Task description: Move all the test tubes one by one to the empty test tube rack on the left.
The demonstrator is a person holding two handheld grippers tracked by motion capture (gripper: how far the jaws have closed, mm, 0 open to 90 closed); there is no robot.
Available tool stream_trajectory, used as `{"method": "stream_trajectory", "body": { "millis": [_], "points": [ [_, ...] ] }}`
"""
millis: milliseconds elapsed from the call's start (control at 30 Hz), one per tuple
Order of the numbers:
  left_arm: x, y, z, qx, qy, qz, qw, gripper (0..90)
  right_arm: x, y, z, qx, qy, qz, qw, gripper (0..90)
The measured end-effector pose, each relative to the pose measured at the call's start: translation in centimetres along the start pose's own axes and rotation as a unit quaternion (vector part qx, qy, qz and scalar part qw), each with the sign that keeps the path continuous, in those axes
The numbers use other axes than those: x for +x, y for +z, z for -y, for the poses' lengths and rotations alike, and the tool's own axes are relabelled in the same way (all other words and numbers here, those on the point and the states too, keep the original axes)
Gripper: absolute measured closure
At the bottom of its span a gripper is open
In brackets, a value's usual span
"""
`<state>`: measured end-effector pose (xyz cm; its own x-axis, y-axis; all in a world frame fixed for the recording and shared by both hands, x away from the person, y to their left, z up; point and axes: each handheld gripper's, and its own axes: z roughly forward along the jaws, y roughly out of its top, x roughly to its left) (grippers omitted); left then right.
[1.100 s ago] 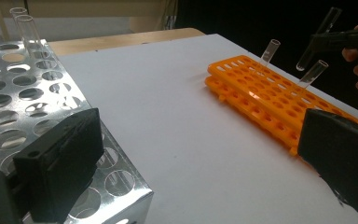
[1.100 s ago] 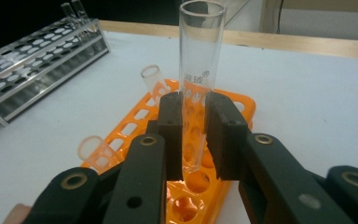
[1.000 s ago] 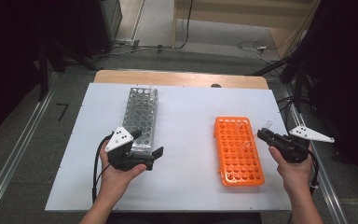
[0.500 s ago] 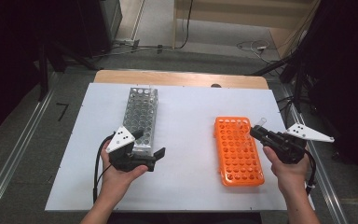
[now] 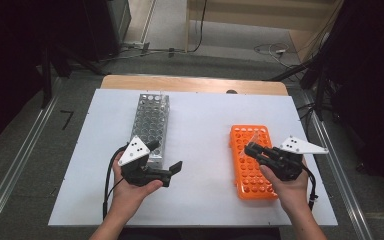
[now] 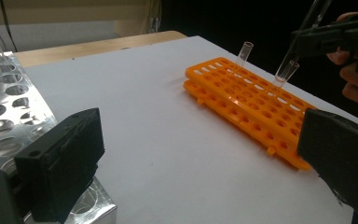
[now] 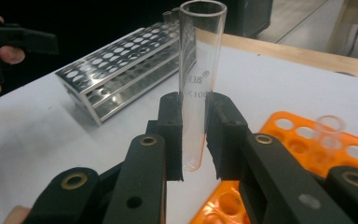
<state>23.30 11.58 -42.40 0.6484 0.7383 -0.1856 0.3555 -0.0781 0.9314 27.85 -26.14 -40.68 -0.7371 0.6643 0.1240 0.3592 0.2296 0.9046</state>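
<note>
My right gripper (image 7: 195,140) is shut on a clear glass test tube (image 7: 198,84), which stands upright between its pads. In the high view the right gripper (image 5: 252,149) hovers over the left side of the orange tube rack (image 5: 250,160). The left gripper view has the held tube (image 6: 289,70) tilted, its bottom just above the orange rack (image 6: 247,102). A second tube (image 6: 244,51) stands in a hole near that rack's far end. My left gripper (image 5: 166,156) stands open with nothing in it, by the near end of the metal tube rack (image 5: 150,125).
Both racks lie on a white board (image 5: 200,115) atop a wooden table (image 5: 195,84). Bare board separates the two racks. Cables and dark equipment (image 5: 300,55) sit on the floor beyond the table.
My right gripper has carried the tube leftward, from beside the orange rack's right edge to above its holes. The left gripper has stayed put.
</note>
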Motion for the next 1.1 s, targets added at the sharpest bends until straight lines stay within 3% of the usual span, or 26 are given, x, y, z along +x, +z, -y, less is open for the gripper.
{"method": "stream_trajectory", "body": {
  "millis": [267,533,767,1100],
  "points": [
    [-0.8,0.3,-0.2,-0.001,0.004,0.012,0.9999,1.4,2.4,2.1,0.5,0.023,-0.016,-0.035,0.9990,73.9],
    [-1.9,0.8,-0.3,0.000,0.010,0.031,0.9995,4.0,4.9,4.1,1.2,0.048,-0.041,-0.063,0.9960,73.9],
    [-3.2,1.5,-0.4,0.005,0.013,0.055,0.9984,15.6,6.6,5.1,1.4,0.060,-0.056,-0.082,0.9932,73.9],
    [-4.6,2.7,-0.1,0.011,0.020,0.083,0.9963,39.1,8.2,6.1,1.8,0.073,-0.070,-0.101,0.9898,73.9]
  ]
}}
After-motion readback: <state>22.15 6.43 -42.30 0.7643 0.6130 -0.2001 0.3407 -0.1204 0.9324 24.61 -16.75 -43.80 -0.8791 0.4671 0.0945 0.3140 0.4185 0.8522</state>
